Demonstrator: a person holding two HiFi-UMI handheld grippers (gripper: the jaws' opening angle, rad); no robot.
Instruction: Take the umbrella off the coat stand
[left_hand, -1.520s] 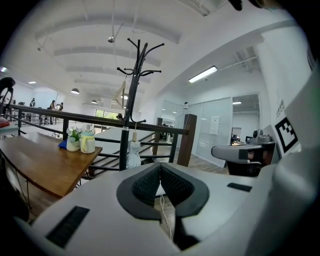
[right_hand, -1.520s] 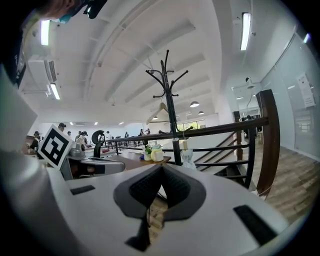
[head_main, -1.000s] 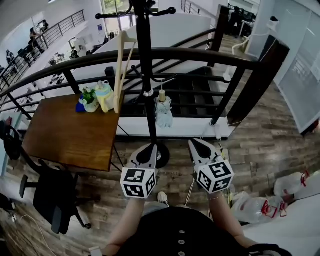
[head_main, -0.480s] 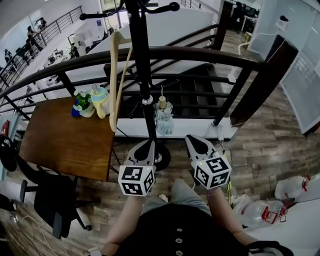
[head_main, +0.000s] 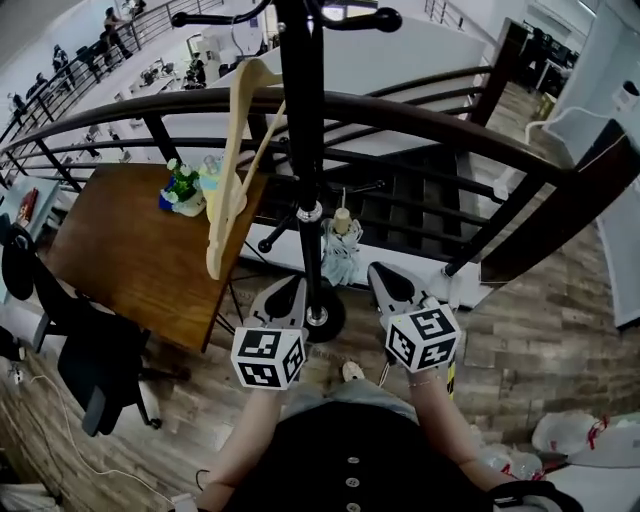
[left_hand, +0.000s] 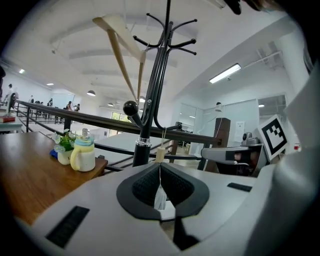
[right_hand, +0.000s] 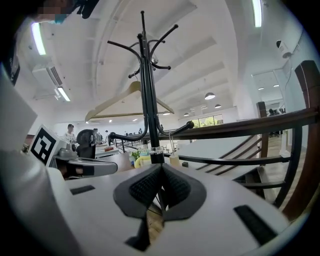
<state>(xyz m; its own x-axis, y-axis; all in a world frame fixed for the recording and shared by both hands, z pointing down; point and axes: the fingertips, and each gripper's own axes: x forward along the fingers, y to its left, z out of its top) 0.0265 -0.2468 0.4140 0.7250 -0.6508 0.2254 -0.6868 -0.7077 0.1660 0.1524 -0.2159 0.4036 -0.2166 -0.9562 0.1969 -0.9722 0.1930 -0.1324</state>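
Observation:
A black coat stand (head_main: 305, 150) rises just past the railing, its round base (head_main: 322, 318) on the floor. A small folded pale umbrella (head_main: 343, 258) with a wooden handle hangs by a cord from a low hook. A wooden hanger (head_main: 228, 180) hangs from the stand's left side. My left gripper (head_main: 291, 290) is shut and empty, just left of the base. My right gripper (head_main: 380, 276) is also shut and empty, a little right of the umbrella and nearer to me. The left gripper view shows the umbrella (left_hand: 160, 155) straight beyond the closed tips (left_hand: 160, 166). In the right gripper view the stand (right_hand: 148, 115) is ahead of the tips (right_hand: 161, 168).
A dark curved railing (head_main: 440, 118) runs behind the stand, with stairs beyond. A wooden table (head_main: 120, 250) at the left holds a small plant (head_main: 182, 185) and a pale bottle. A black office chair (head_main: 85, 365) stands below the table. Plastic bags (head_main: 585, 440) lie at the lower right.
Both grippers and the head view have moved closer to the coat stand; the stand and umbrella now appear larger and nearer. Both grippers stay shut.

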